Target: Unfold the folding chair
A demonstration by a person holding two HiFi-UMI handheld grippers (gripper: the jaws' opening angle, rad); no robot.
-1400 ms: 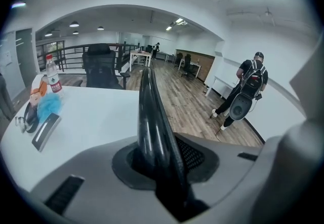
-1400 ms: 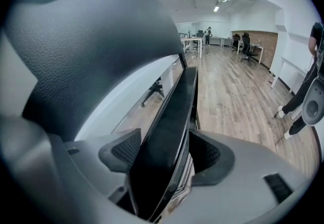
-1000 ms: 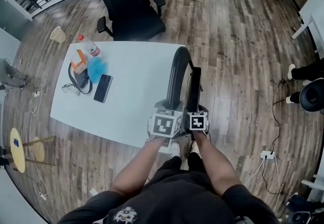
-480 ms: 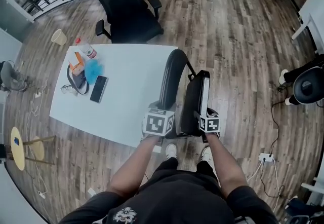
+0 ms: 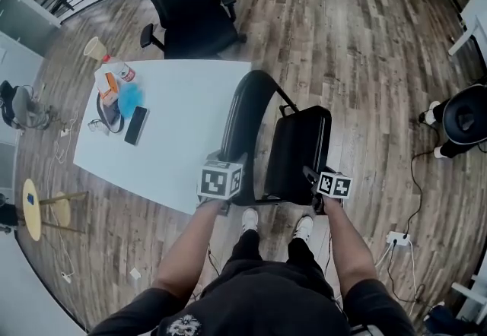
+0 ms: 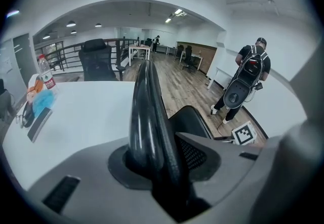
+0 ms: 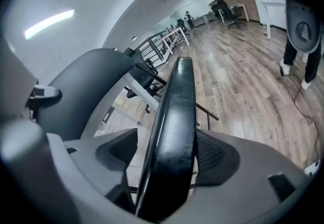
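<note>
while the left gripper (image 5: pixel 226 162) bites hard on the rim of the curved black backrest (image 6: pixel 144 111), jaws pinched tight on it, the right gripper (image 5: pixel 316 175) is letting go a little. its jaws are opening with the padded edge of the seat (image 7: pixel 174 132) between them, one pad against it and a sliver of gap at the other. now the folding chair (image 5: pixel 293 152) itself: it stands on the wooden floor (image 5: pixel 358 45) just beside the right edge of the white table (image 5: pixel 175 137), seat angled away from the backrest with floor showing between the two, and the wearer's shoes (image 5: pixel 249 219) are right behind it. out at the table's far left end a dark phone (image 5: pixel 135 125), a blue bundle (image 5: pixel 129 99) and a bottle (image 5: pixel 118 68) huddle together. beyond the table sits a black office chair (image 5: pixel 186 11), and well off to the right a person (image 6: pixel 248 81) stands.
</note>
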